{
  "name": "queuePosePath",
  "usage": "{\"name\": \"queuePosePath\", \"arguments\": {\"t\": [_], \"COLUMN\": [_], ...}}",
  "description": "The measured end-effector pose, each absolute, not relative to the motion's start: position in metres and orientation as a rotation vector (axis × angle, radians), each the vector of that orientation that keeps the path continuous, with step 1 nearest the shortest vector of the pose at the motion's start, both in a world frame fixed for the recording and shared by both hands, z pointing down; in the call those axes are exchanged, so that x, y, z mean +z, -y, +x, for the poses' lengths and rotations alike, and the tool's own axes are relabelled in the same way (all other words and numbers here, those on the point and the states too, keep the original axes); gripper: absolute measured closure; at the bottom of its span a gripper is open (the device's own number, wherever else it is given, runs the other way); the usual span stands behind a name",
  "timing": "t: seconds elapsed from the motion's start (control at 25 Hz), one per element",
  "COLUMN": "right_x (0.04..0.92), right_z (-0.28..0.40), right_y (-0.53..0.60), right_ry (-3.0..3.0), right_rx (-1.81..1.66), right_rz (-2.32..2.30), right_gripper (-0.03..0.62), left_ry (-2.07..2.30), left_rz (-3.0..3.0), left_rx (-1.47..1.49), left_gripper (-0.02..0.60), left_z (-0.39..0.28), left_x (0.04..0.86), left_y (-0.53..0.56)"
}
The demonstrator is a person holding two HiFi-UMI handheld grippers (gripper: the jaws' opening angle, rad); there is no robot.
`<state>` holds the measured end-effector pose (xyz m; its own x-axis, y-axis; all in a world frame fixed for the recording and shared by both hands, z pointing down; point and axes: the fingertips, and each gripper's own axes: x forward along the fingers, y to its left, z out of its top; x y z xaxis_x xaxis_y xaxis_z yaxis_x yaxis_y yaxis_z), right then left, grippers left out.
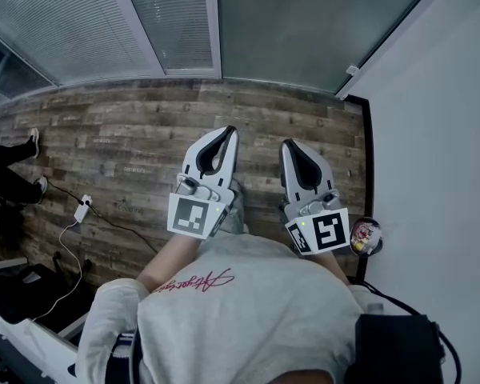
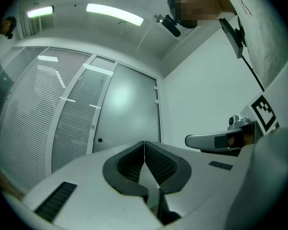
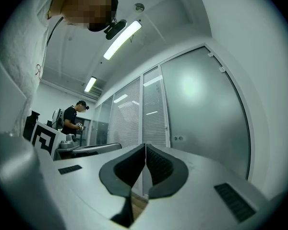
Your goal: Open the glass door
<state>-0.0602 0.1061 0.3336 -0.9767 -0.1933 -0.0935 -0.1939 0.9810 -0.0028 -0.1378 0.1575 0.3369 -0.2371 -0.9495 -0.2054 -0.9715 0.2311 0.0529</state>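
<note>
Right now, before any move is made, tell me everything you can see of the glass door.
The glass door is one tall frosted pane, grey-green and opaque. It stands upright and looks shut, in line with the slatted panels on one side and meeting the white wall on the other. Two small fittings sit on its wall-side edge, and two small round marks sit near the opposite edge. No handle shows. Neither the left tool nor the right tool touches it.

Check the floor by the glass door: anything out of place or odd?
Nothing damaged or spilled. Two loose items: a white plug adapter lies on the wooden plank floor at left, and a small round shiny object sits beside the white wall.
</note>
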Motion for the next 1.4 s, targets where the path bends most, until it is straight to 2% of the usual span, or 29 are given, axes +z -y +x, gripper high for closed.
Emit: {"name": "queuePosePath", "arguments": {"t": [0.32,0.92,1.4], "right_x": [0.337,0.315,0.317], "right_z": [-0.121,-0.312,-0.373], "right_y": [-0.065,0.062,0.125], "right_ry": [-3.028,-2.971,-2.971], "right_rx": [0.025,0.079,0.059], "right_rz": [-0.291,-0.347,-0.428], "right_gripper": [0.576,0.576,0.574], "left_ry": [-2.339,-2.27,-2.225], "left_rz": [-1.856,-1.916,-1.987], "left_rx": [0.271,0.244,0.244], "left_gripper": [0.565,0.565,0.565], "left_z": [-0.196,-0.383,-0.443], "left_x": [0.338,0.325,0.329], "left_y": [-0.109,0.025,0.093]}}
